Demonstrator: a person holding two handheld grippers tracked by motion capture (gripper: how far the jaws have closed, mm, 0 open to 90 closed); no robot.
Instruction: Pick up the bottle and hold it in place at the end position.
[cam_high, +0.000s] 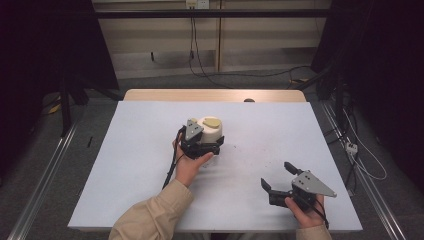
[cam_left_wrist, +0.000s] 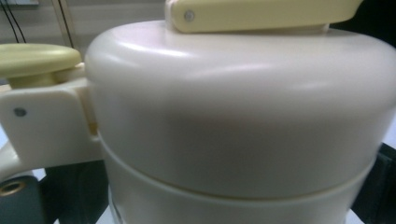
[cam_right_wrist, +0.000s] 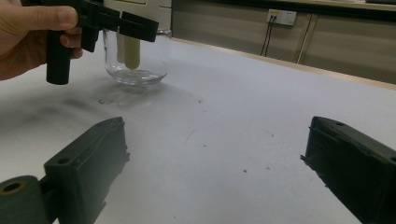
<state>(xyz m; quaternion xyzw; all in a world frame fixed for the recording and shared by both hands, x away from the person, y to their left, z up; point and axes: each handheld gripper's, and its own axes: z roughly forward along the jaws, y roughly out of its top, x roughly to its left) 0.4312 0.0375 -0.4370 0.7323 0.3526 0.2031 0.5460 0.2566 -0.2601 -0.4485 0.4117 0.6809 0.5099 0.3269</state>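
Note:
A glass jar (cam_high: 214, 133) with a cream lid and a pale yellow lever (cam_high: 211, 121) stands near the middle of the white table top (cam_high: 140, 150). My left gripper (cam_high: 209, 145) is closed around it from the near side, with a jaw on each side of the cream lid (cam_left_wrist: 233, 116). In the right gripper view the jar's clear glass base (cam_right_wrist: 135, 65) rests on the table, and the left gripper (cam_right_wrist: 116, 23) crosses its top. My right gripper (cam_high: 276, 175) lies low at the front right, open, with nothing between its jaws (cam_right_wrist: 217, 128).
Dark smudges (cam_right_wrist: 107, 98) mark the white sheet near the jar. A wooden table edge (cam_high: 215, 95) shows at the far side, with a small dark thing (cam_high: 248, 100) on it. Cables and metal rails run on the floor around the table.

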